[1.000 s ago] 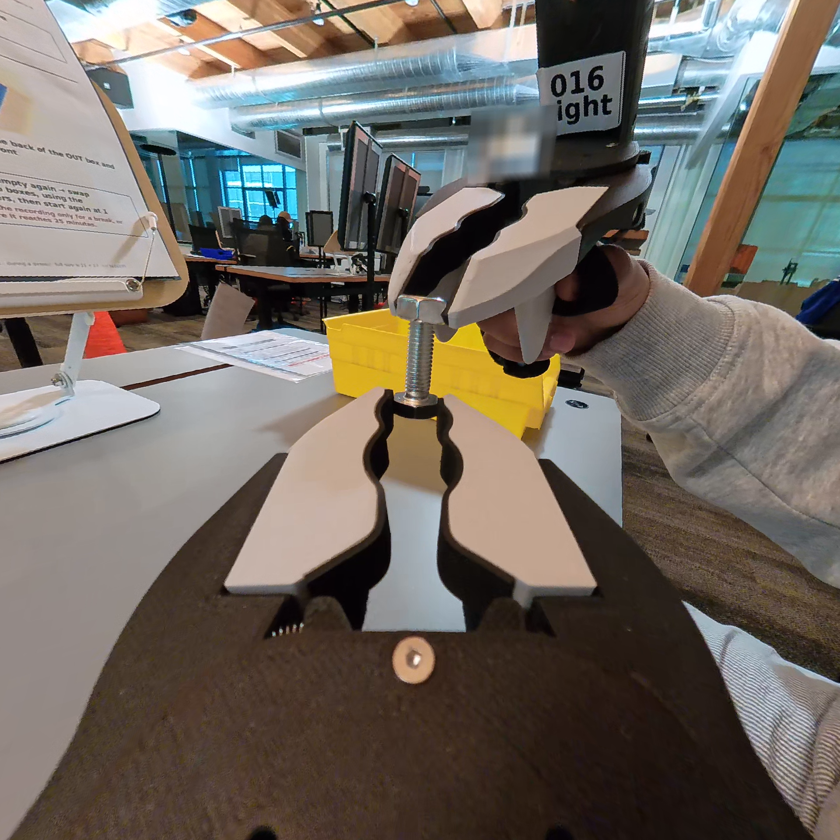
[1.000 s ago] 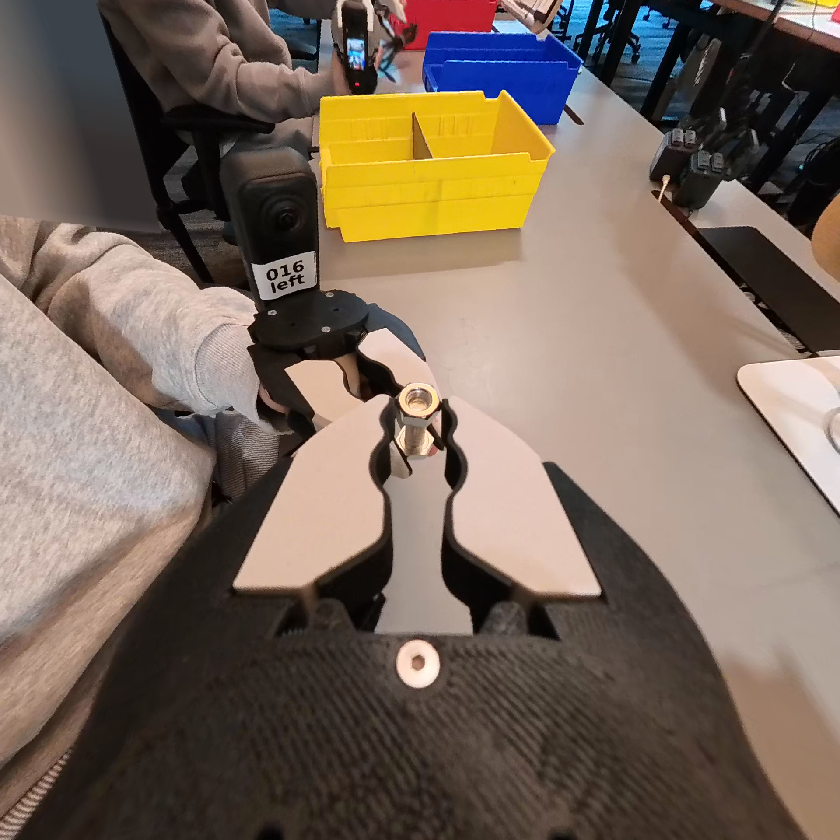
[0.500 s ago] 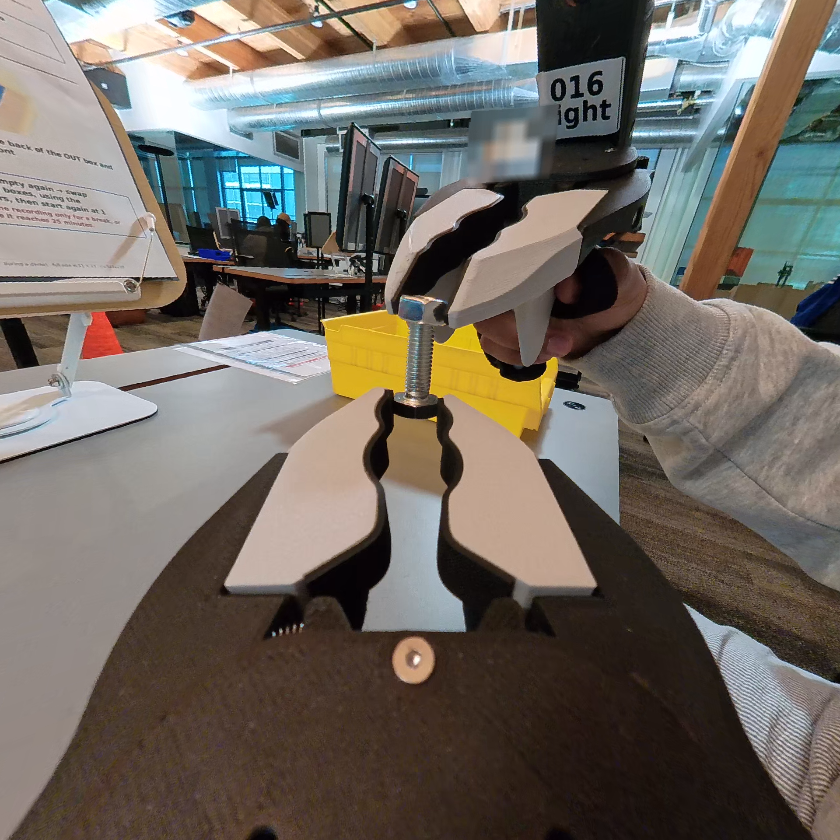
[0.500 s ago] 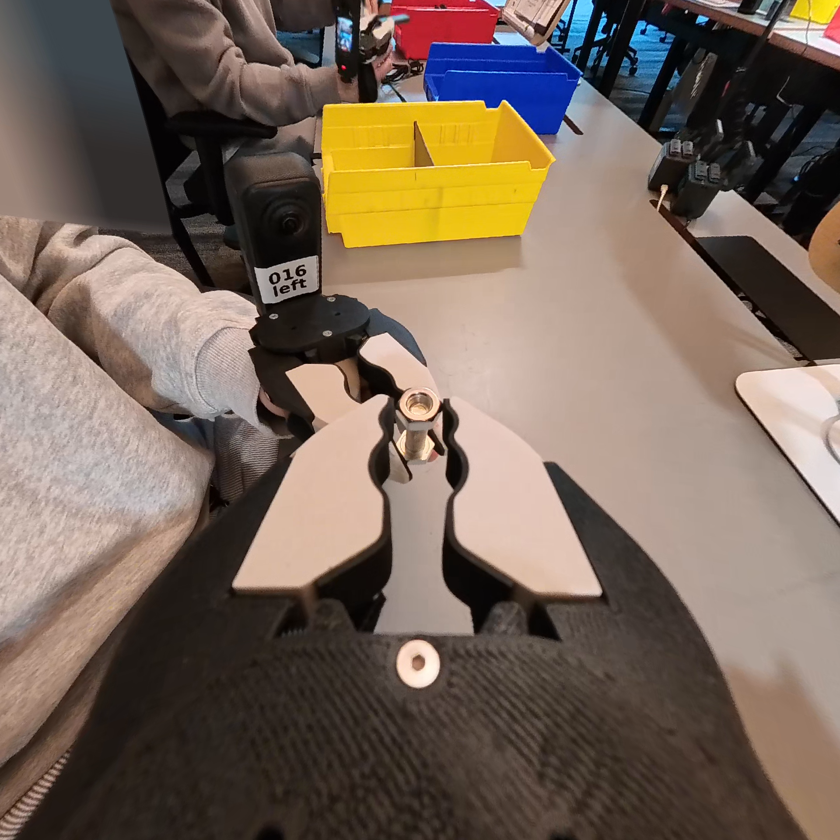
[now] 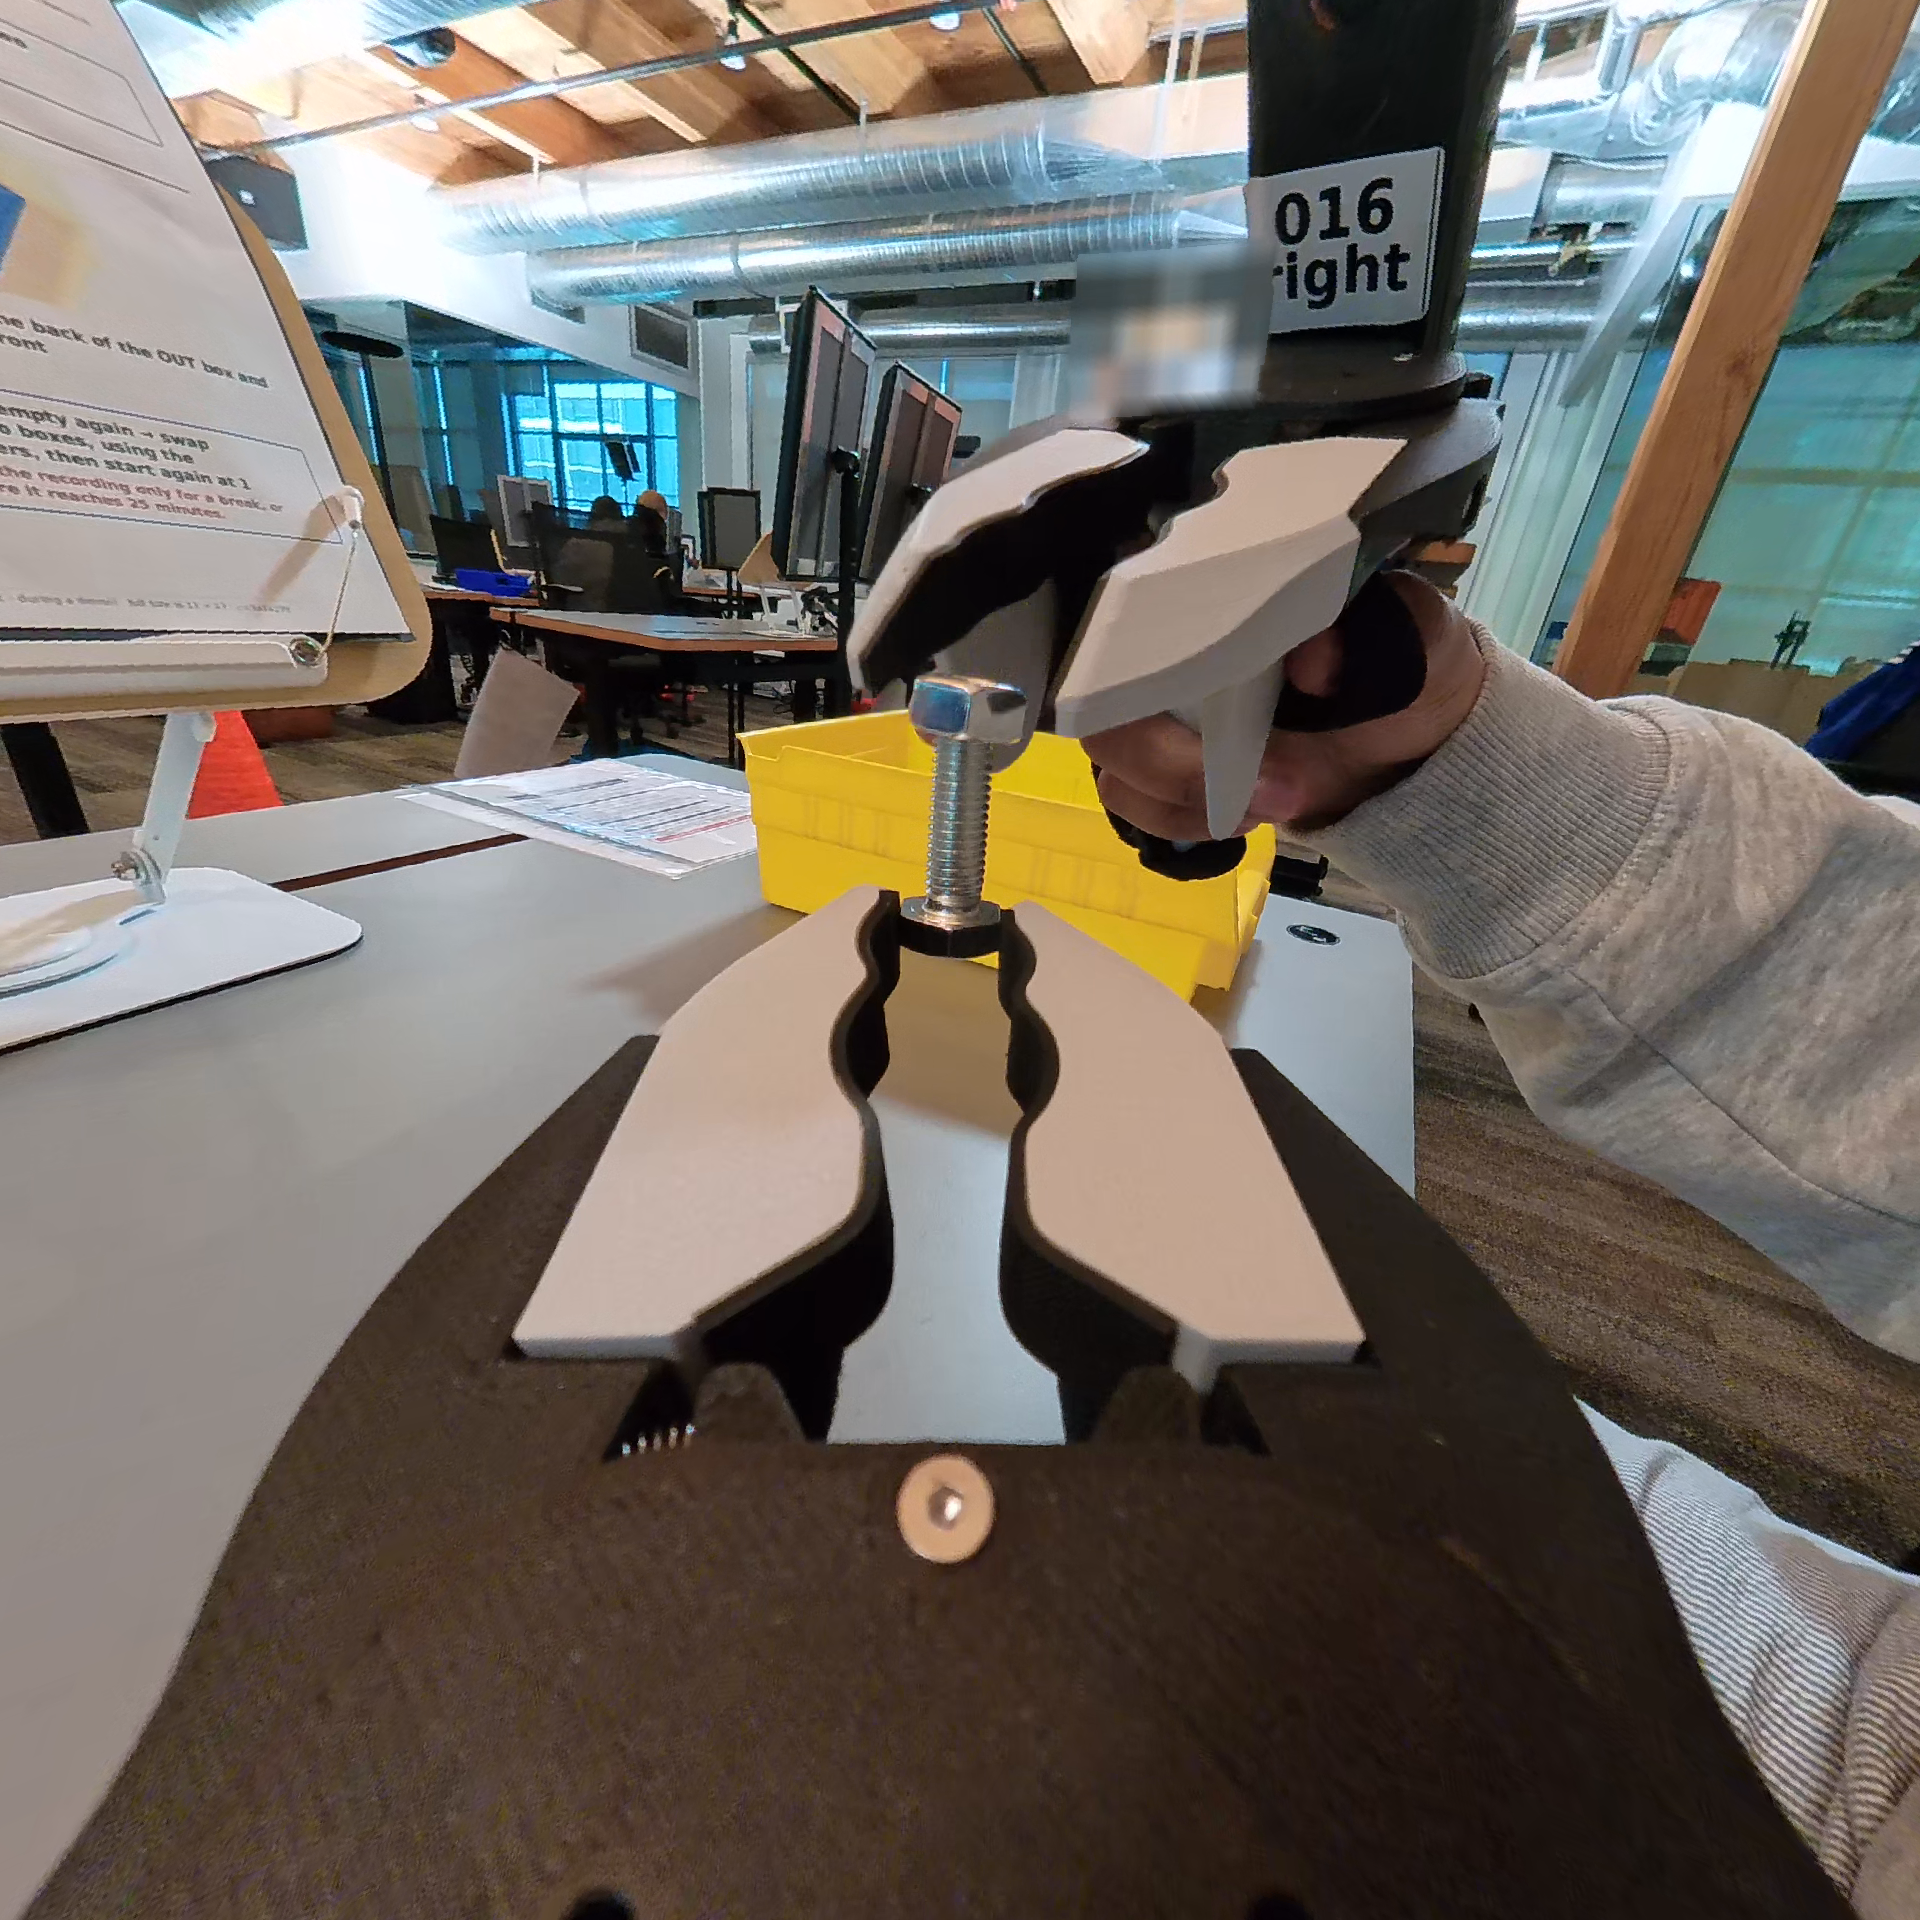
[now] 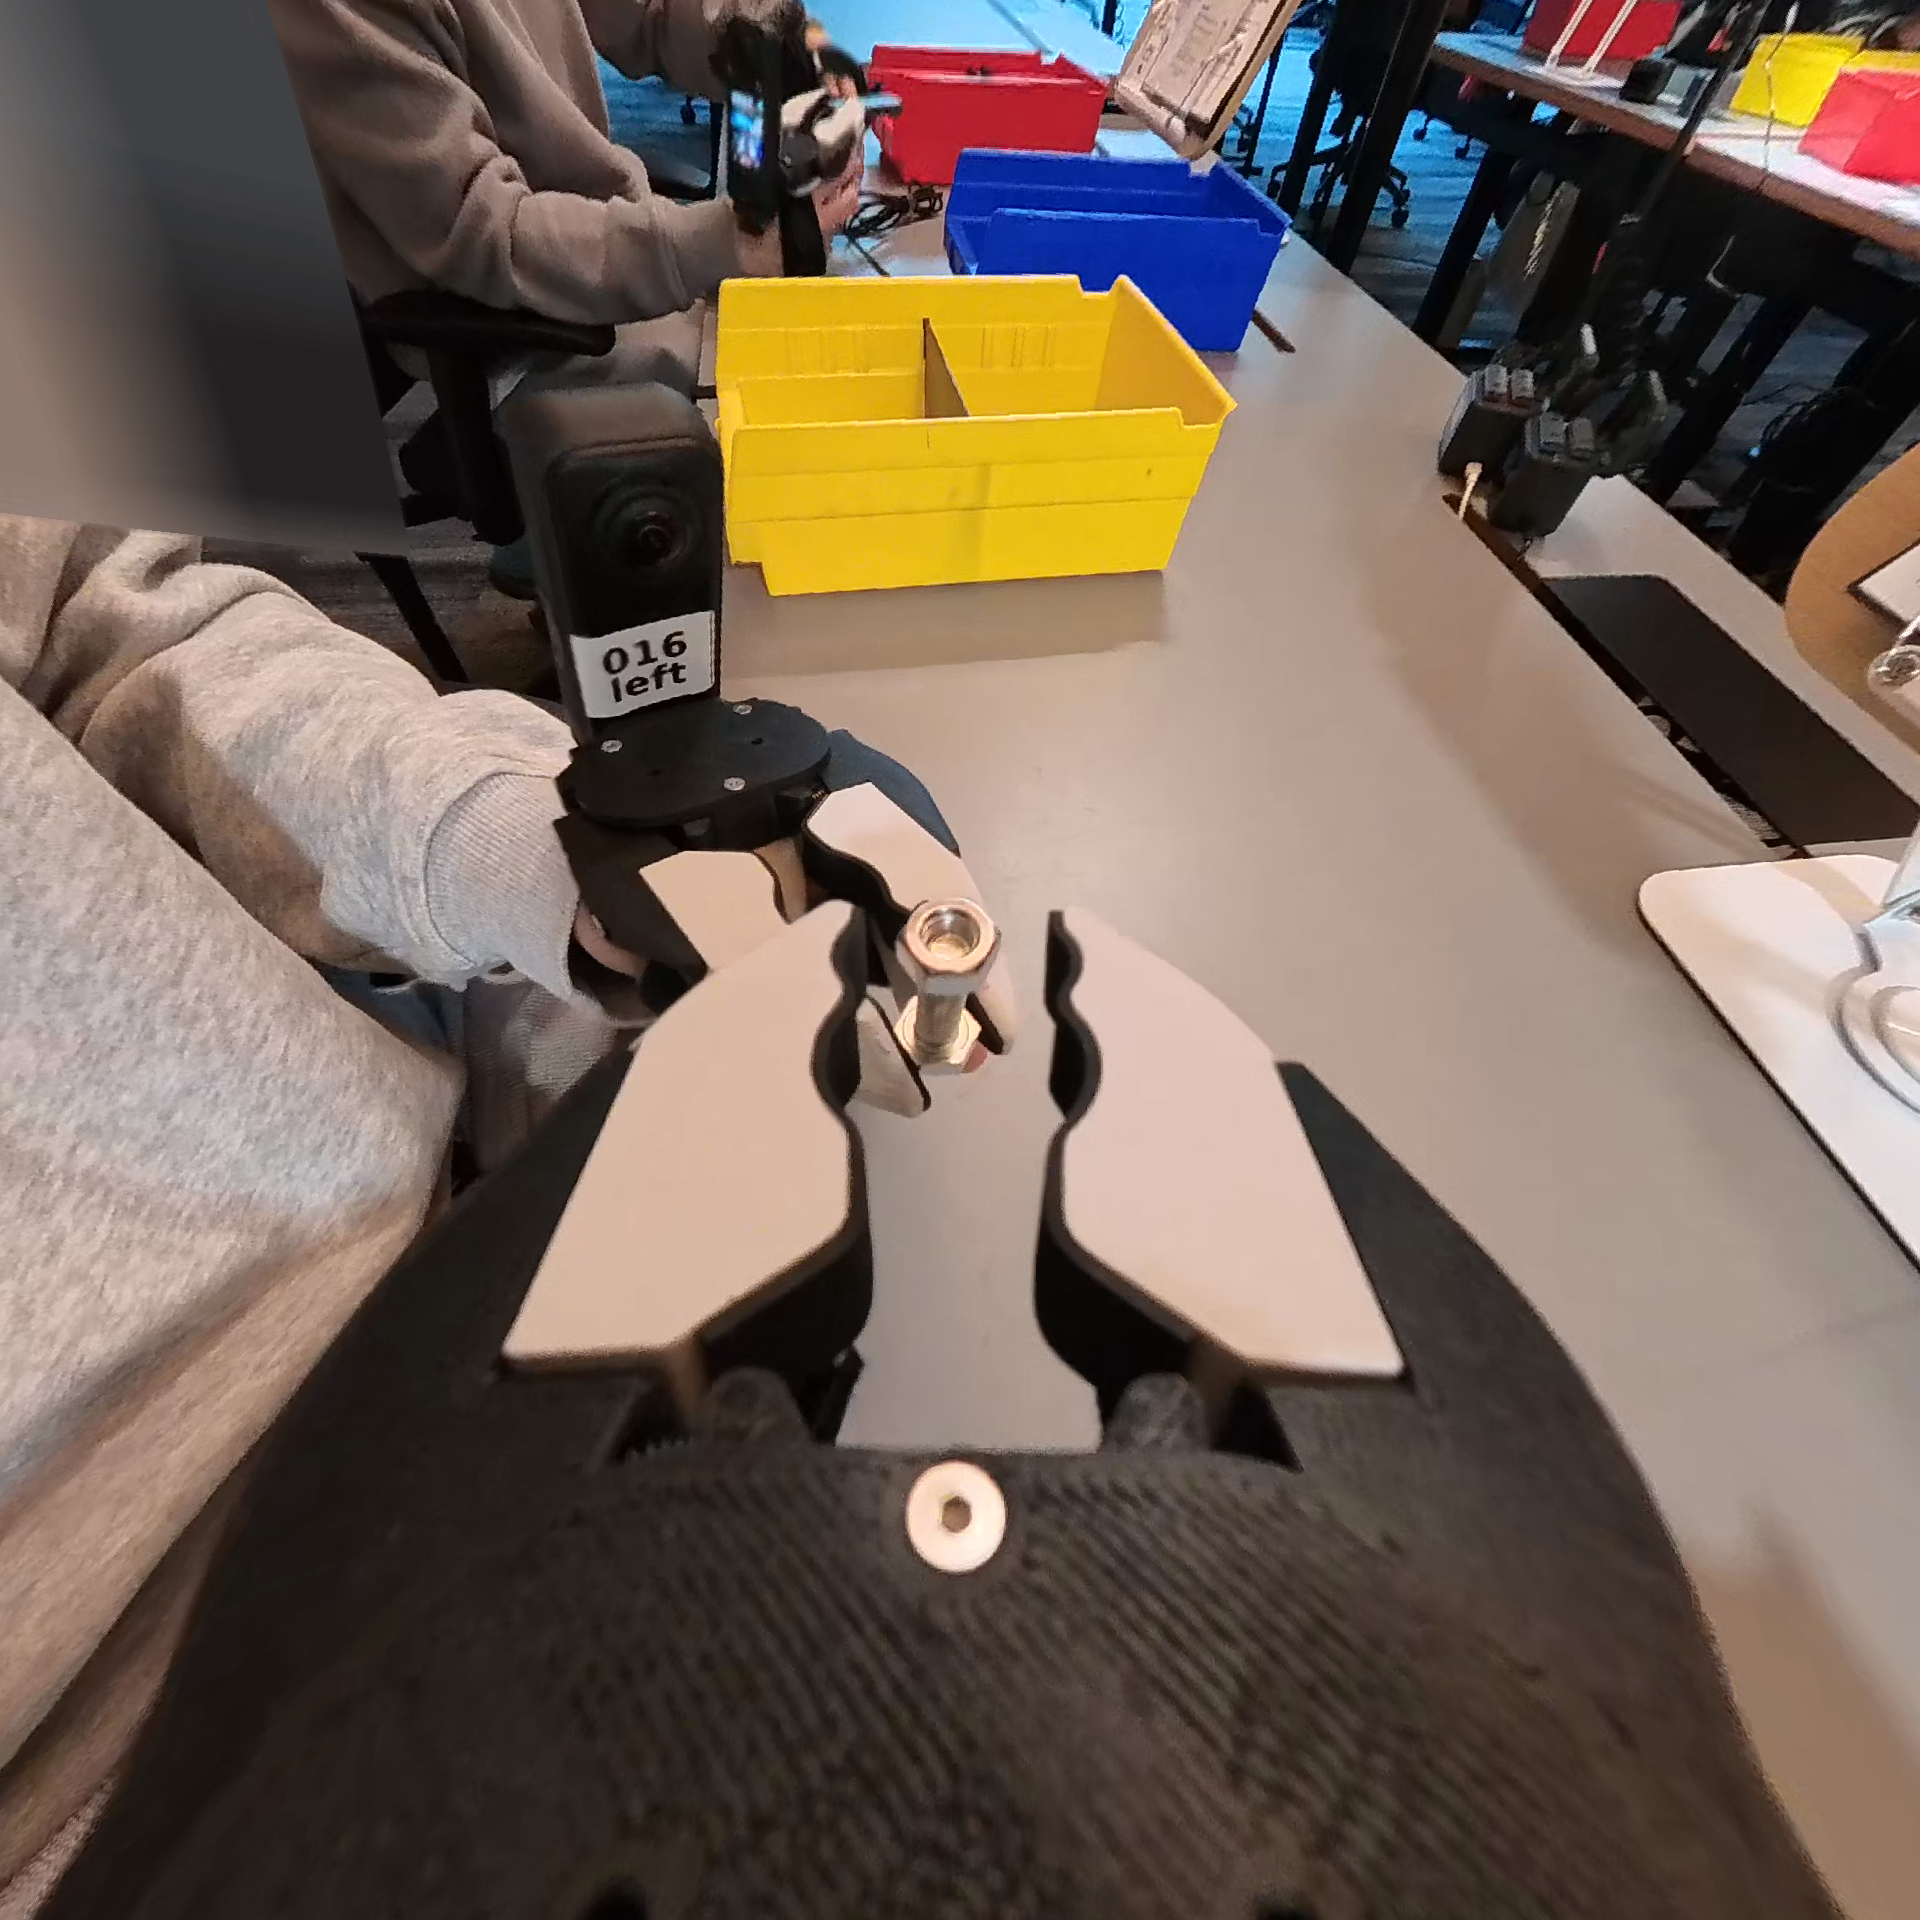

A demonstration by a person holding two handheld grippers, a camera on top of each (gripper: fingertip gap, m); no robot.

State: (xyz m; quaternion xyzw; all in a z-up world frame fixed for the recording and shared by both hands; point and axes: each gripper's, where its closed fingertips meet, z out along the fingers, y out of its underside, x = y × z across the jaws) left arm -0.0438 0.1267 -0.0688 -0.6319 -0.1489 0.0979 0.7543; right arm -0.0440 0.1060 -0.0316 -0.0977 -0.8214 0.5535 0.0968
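Left wrist view shows the left claw [image 5: 951, 925] closed on a dark nut [image 5: 951, 928] pinched between its two fingertips, with a silver bolt [image 5: 958, 821] standing upright out of that nut, threads bare along most of its shank. Above it the right claw [image 5: 982, 686] reaches down, its pale fingers [image 5: 1195, 592] spread to either side of the bolt's hex head [image 5: 968, 709]. Whether a finger brushes the head cannot be told from this side. A hand [image 5: 1340, 717] in a grey sleeve grips the right tool's handle.

Right wrist view looks down the bolt from its head end: the head [image 6: 945, 948] sits between the right claw's [image 6: 948, 940] tips with open space on both sides, so this claw is open and grips nothing. Below, the nut [image 6: 940, 1039] rests in the left claw [image 6: 940, 1049], whose fingers are clamped on it. A black camera [image 6: 634, 540] with a white label stands on the left tool.

Both tools are held above a grey desk [image 6: 1299, 831]. A yellow bin [image 6: 966, 447] with a divider sits farther along the desk, a blue bin [image 6: 1112, 229] behind it, a red bin [image 6: 977, 109] beyond. A white stand base [image 5: 156, 945] carrying a printed sheet [image 5: 135, 343] sits at the left claw's left, and a laminated sheet [image 5: 603, 810] lies near the yellow bin.
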